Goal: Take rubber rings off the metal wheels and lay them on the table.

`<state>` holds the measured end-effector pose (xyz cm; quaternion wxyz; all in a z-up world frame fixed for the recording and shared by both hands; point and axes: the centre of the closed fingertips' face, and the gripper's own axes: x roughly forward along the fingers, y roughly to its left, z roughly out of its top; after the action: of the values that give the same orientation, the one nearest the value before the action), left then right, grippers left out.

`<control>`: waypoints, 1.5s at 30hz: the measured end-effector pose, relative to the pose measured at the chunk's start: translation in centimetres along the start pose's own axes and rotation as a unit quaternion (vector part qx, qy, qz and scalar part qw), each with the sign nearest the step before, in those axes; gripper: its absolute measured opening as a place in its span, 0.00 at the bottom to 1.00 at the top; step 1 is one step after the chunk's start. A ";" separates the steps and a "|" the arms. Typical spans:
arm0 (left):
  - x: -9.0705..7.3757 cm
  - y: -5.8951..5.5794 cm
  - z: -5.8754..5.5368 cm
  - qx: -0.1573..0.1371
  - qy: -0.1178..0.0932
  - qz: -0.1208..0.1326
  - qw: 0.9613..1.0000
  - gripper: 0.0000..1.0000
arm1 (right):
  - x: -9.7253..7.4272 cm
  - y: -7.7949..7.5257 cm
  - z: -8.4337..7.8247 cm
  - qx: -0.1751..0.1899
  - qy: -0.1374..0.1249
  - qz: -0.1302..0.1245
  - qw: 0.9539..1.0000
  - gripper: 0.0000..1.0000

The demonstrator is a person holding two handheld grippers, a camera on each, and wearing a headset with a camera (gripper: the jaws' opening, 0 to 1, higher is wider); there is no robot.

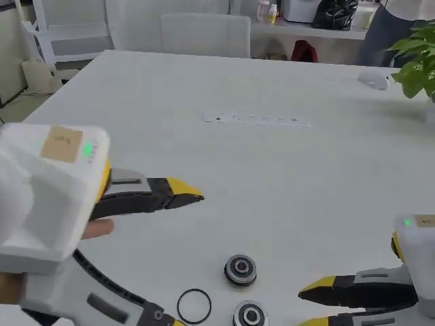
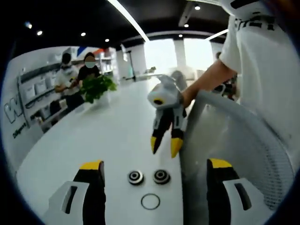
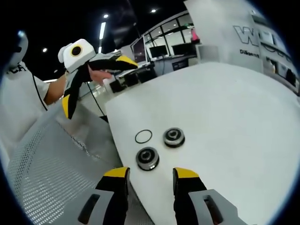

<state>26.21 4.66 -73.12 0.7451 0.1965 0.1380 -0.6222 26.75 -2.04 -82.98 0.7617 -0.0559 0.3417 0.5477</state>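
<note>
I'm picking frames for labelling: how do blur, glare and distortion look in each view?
Head view: mildly soft, faint shadows on the table. Left gripper view: strong fisheye curving, windows blown out. Right gripper view: rubber ring and metal wheels crisp, ceiling dark.

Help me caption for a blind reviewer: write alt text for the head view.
One metal wheel, a second wheel and a loose rubber ring lie on a white table; the open left gripper and open right gripper flank them, fingers pointing inward.
</note>
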 end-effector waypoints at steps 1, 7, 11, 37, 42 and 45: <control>0.6 0.1 0.3 0.002 -0.007 -0.005 1.000 0.88 | 0.1 0.0 0.0 -0.001 0.000 0.001 1.000 0.35; 3.1 0.9 0.7 -0.002 -0.017 -0.014 1.000 0.78 | 0.3 0.1 0.1 -0.010 0.002 0.006 1.000 0.34; 4.3 1.0 0.8 0.007 -0.020 -0.017 1.000 0.76 | 0.5 0.0 0.0 -0.011 0.003 0.008 1.000 0.34; 7.4 1.0 -6.1 -0.087 0.009 0.002 0.996 0.33 | 3.3 0.1 -0.6 -0.086 0.061 0.037 0.994 0.28; 7.8 1.0 -6.6 -0.095 0.004 0.005 0.995 0.28 | 4.0 0.2 -1.2 -0.095 0.067 0.037 0.993 0.26; 8.0 0.6 -7.1 -0.084 0.011 0.001 0.996 0.26 | 4.3 0.2 -1.5 -0.099 0.073 0.038 0.992 0.24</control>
<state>28.55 1.05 -82.98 0.7577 0.1402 0.1982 -0.6057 26.54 0.74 -86.57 0.7040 -0.1580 0.3424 0.6018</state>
